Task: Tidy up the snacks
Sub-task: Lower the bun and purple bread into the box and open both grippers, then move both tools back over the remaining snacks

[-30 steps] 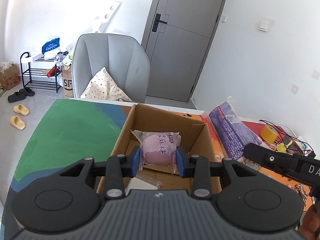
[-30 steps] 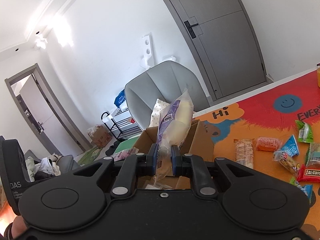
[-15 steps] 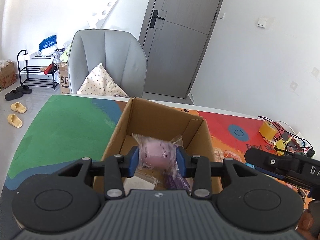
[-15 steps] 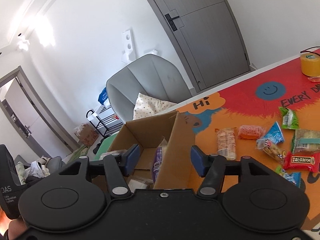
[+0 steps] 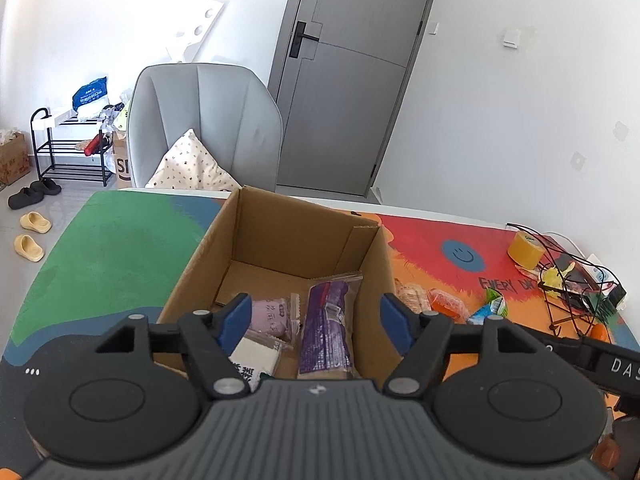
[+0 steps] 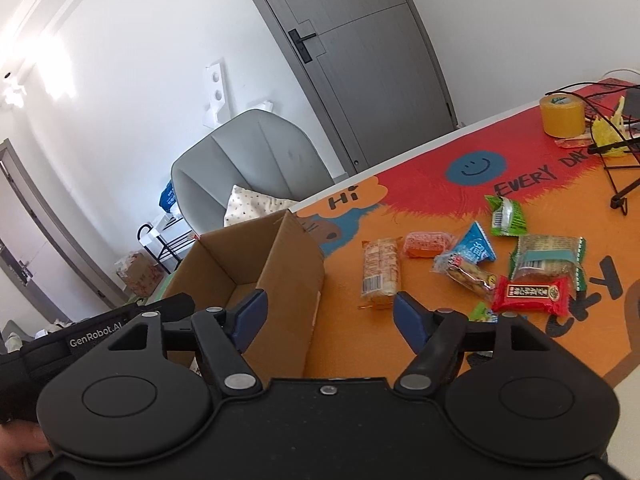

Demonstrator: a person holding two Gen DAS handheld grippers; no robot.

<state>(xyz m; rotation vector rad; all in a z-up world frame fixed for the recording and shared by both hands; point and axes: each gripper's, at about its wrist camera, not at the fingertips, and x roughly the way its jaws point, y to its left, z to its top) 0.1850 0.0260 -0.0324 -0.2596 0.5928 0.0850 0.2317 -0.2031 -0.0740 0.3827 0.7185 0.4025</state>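
Lying in the cardboard box, purple snack pack below left tongs, just opened wide, empty

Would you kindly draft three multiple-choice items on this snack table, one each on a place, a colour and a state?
1. Where does the long purple packet lie?
A. in the cardboard box
B. on the chair
C. beside the tape roll

2. What colour is the tape roll?
A. blue
B. yellow
C. white

3. How does the right gripper stand?
A. shut on a packet
B. open, holding nothing
C. shut, empty

Key: 1 A, it rests on the box floor; 2 B, the roll is plainly yellow; 3 B, its jaws have just been opening and nothing lies between them.
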